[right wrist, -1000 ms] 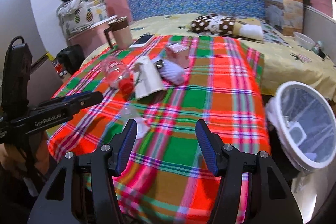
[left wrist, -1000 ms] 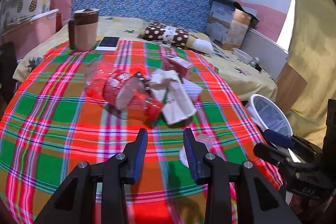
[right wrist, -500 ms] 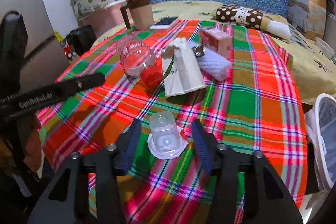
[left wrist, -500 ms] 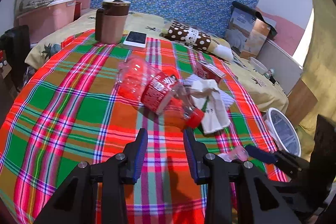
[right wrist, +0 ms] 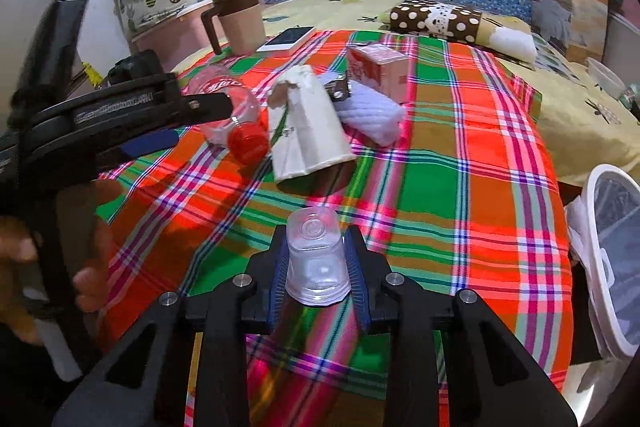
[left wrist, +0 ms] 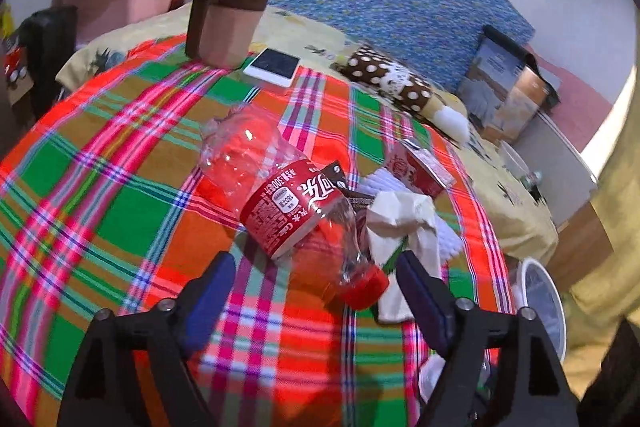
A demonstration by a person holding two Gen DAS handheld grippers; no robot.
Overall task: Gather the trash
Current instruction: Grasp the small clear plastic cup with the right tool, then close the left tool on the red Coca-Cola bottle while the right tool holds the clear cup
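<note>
A bed spread with a bright plaid cloth (right wrist: 472,147) is my work surface, a blue patterned headboard behind it. My right gripper (right wrist: 316,267) has its pads pressed on both sides of a small clear plastic cup (right wrist: 316,259), upside down at the near edge of the cloth. My left gripper (left wrist: 316,287) is opening wide, its fingers to either side of the red-capped neck of a crushed cola bottle (left wrist: 280,203) lying on its side mid-cloth; nothing is gripped there. Touching the bottle lie a flattened paper cup (right wrist: 308,131), a white tissue pack (right wrist: 372,111) and a small red carton (right wrist: 376,67). Beyond stand a mug (right wrist: 240,19) and a phone (right wrist: 288,39), not trash, I judge. I am at the pick-up step. Next, I would carry the cup to the white bin (right wrist: 612,255) beside the bed on the right, and close the left fingers on the bottle's neck.
</note>
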